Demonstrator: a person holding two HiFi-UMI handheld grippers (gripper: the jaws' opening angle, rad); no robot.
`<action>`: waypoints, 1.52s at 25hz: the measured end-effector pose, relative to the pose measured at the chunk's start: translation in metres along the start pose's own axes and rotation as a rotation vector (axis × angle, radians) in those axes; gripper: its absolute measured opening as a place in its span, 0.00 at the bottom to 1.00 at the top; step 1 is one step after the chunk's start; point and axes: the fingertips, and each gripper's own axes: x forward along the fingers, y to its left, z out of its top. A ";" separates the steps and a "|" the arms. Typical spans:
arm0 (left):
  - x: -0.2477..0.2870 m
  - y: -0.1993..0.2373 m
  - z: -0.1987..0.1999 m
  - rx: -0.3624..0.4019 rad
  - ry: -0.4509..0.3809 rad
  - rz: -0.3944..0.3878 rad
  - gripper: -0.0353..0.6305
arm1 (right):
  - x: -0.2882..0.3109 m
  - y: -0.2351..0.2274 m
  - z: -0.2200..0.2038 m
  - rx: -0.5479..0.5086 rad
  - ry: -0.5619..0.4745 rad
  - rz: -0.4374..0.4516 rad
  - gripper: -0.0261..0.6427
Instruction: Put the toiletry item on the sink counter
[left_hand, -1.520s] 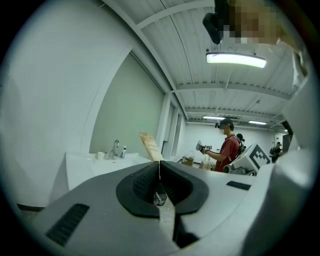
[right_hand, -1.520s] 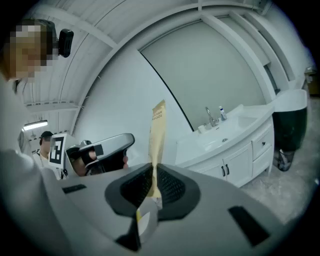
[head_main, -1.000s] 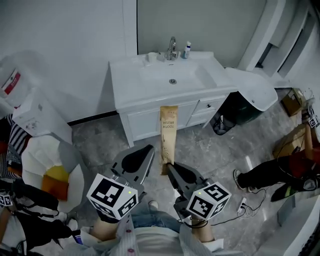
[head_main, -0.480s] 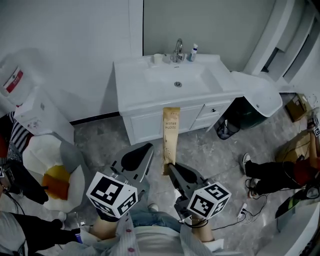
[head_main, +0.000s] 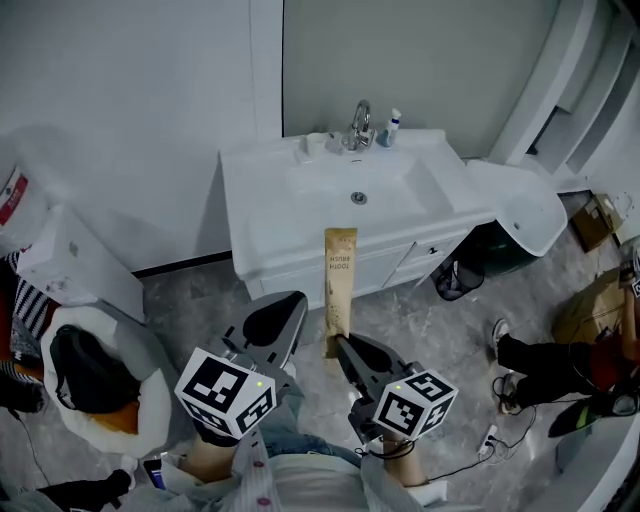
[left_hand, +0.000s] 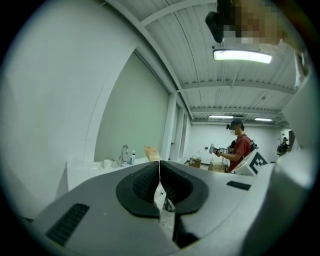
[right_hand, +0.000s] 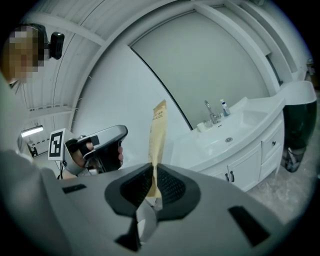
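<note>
The toiletry item is a long brown paper toothbrush packet (head_main: 338, 285). It stands up out of my right gripper (head_main: 341, 346), which is shut on its lower end. In the right gripper view the packet (right_hand: 158, 132) rises from between the jaws of the gripper (right_hand: 151, 172) and points toward the white sink counter (right_hand: 240, 127). My left gripper (head_main: 296, 302) hovers beside it to the left with its jaws shut on nothing, as the left gripper view (left_hand: 159, 167) shows. The sink counter (head_main: 258, 190) lies ahead over the grey floor.
A faucet (head_main: 361, 122), a small bottle (head_main: 395, 126) and a cup (head_main: 315, 143) stand at the counter's back edge. A black bin (head_main: 466, 270) sits under a white curved top (head_main: 522, 205) at the right. A person (head_main: 560, 352) is at the right, white boxes (head_main: 70, 262) at the left.
Both grippers and the packet have come closer to the sink counter, which now sits nearer in the head view. The grip on the packet is unchanged.
</note>
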 end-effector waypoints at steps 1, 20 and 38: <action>0.009 0.010 0.003 -0.001 0.003 -0.003 0.08 | 0.010 -0.004 0.006 0.000 0.002 -0.005 0.09; 0.100 0.168 0.022 -0.031 0.034 -0.039 0.08 | 0.158 -0.063 0.071 0.036 0.011 -0.089 0.09; 0.134 0.225 0.003 -0.084 0.058 0.022 0.08 | 0.211 -0.101 0.081 0.065 0.066 -0.084 0.09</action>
